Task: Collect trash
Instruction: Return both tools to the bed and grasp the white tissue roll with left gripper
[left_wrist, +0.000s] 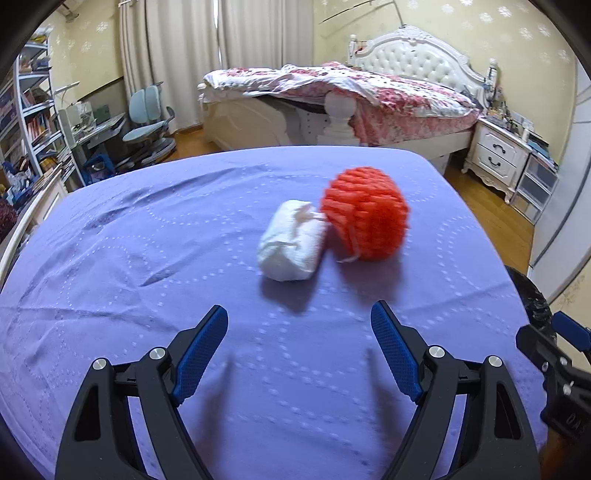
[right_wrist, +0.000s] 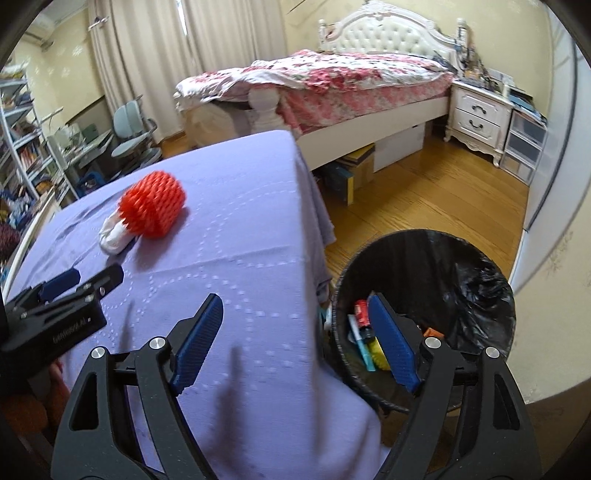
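With my left claw (left_wrist: 299, 317) spread and empty, I judge the white tissue wad (left_wrist: 291, 240) light and squashy, best pinched across its middle.

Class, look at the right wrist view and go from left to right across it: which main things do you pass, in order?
left gripper → white tissue wad → red foam net → lavender tablecloth edge → black trash bin → white nightstand
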